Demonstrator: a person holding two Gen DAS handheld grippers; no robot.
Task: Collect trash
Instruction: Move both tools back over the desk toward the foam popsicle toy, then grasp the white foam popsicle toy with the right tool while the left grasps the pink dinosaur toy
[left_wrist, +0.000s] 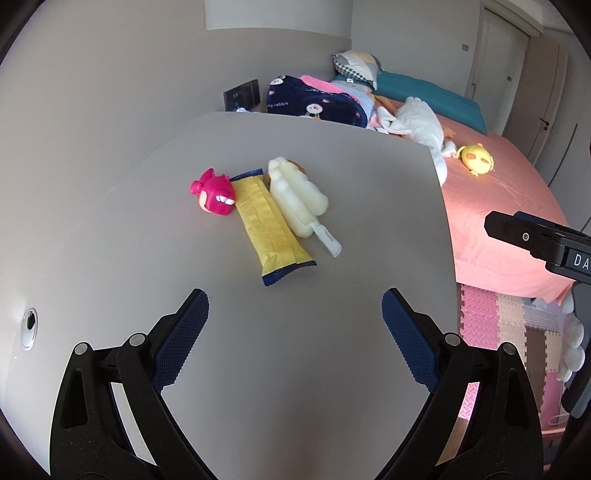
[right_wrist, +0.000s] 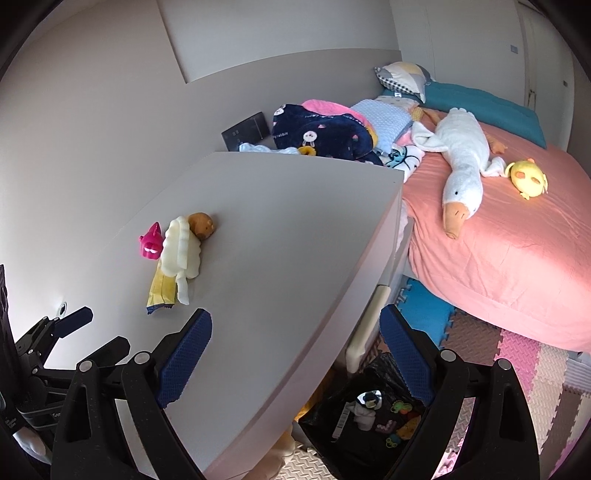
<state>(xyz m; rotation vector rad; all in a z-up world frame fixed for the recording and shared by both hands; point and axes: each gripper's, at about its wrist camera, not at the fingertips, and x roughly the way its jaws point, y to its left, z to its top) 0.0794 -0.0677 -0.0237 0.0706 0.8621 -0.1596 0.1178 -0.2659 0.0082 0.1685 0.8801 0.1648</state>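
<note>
Trash to collect lies in a small group on the grey tabletop (left_wrist: 110, 240): in the left wrist view a long yellow wrapper (left_wrist: 267, 225) with dark blue ends lies flat near the middle, a white ribbed plastic piece with a short handle (left_wrist: 299, 199) lies just beside it on the right and touches it, and a pink toy figure (left_wrist: 216, 195) sits at the far left end of the wrapper. Something brown shows only a little behind the white piece. The left gripper (left_wrist: 295, 325) hangs over the near part of the tabletop, its blue-padded fingers (left_wrist: 184, 339) spread wide with nothing between them, apart from the group. At the right edge of this view a black part of the right gripper (left_wrist: 532, 236) comes in, over the pink bed (left_wrist: 498, 229). In the right wrist view the same group is at the left side of the tabletop (right_wrist: 295, 240), and the brown thing is seen as a small round brown object (right_wrist: 201, 223) touching the far end of the white piece (right_wrist: 181, 251); the wrapper (right_wrist: 162, 288) is partly hidden under it, and the pink toy (right_wrist: 151, 247) is behind. The right gripper (right_wrist: 295, 332) has its fingers (right_wrist: 184, 354) spread wide and empty, above the tabletop corner. Below the edge, on the floor, stands a bin with a black bag (right_wrist: 369, 417) holding small items. A white goose plush (right_wrist: 461, 158) and a yellow plush (right_wrist: 528, 177) lie on the bed.
</note>
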